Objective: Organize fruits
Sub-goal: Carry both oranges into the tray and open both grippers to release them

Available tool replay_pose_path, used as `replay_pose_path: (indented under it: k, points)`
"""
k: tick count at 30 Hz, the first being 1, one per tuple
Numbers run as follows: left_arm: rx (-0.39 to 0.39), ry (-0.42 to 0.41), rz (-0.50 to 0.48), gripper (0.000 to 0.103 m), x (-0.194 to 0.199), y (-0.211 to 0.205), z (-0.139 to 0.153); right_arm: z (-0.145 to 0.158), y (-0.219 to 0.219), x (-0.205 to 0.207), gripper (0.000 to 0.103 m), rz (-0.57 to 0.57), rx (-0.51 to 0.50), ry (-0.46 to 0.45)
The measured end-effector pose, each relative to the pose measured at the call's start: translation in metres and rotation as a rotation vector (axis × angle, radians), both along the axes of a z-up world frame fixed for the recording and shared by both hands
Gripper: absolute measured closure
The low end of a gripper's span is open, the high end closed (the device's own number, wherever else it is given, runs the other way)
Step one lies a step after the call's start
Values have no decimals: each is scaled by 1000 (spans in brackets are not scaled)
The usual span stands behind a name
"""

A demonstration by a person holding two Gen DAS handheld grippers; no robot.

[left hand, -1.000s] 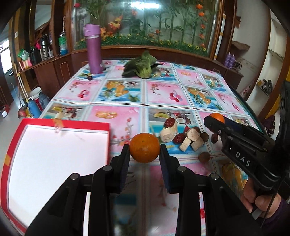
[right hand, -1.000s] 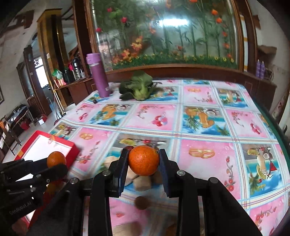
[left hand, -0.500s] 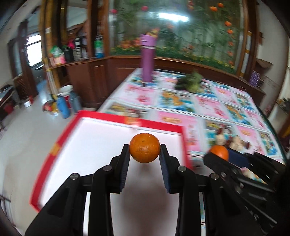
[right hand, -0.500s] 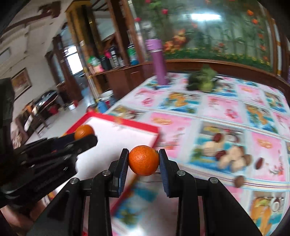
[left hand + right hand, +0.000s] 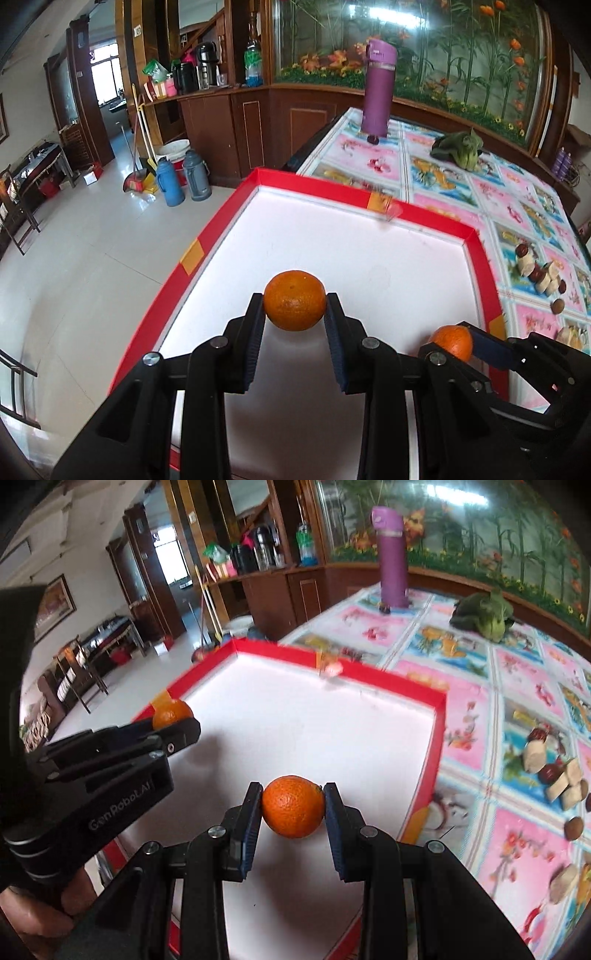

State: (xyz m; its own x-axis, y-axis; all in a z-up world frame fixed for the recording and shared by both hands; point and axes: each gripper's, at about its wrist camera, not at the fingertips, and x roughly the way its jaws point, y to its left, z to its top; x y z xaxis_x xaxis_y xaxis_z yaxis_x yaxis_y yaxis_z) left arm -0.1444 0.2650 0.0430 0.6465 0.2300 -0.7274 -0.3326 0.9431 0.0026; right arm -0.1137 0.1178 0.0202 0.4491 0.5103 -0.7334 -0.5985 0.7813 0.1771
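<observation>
Left hand-held gripper (image 5: 295, 314): pads pinching an orange (image 5: 294, 300) by its sides, held above the near-left part of the tray (image 5: 369, 195), not touching its floor

Right hand-held gripper (image 5: 293, 810): pads pinching a second orange (image 5: 293, 806) likewise, held above the tray's near-right part, close to its right wall; in the left view it shows at lower right, fruit in its tips

Tray: red rim, white floor, nothing yet resting inside; sits at the desk (image 5: 439, 173) corner, partly overhanging the edge, orange tape tabs on the rim

Desk, beyond the tray: flowered cloth; cluster of red dates and pale cut pieces (image 5: 554, 771) to the right, well apart from the tray; a brown nut (image 5: 574, 827) just beside them; purple flask (image 5: 379, 88) upright at the far edge; leafy greens (image 5: 460, 149) near it

Step in hand, as judged: carry done, both oranges poised for placing

Next move calls for: lowering each fruit to the tray floor before spreading the pads, since a round orange dropped from height may roll; setting the two apart, away from the overhanging side
</observation>
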Motion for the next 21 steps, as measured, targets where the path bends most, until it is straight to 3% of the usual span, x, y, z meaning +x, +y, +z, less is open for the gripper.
replay_pose_path:
  k: [13, 15, 17, 19, 21]
  points:
    - [12, 73, 34, 67, 1, 6, -19, 0, 3, -7, 70, -4, -13, -3]
    - [24, 77, 38, 58, 0, 5, -17, 0, 2, -8, 70, -1, -15, -7]
    - [40, 68, 46, 38, -2, 3, -15, 2, 2, -10, 65, 3, -18, -18]
    - [65, 64, 66, 25, -5, 3, -13, 5, -1, -12, 59, -1, -22, -45]
    - [69, 57, 70, 22, -7, 4, -12, 10, -7, -15, 52, 1, -8, -85]
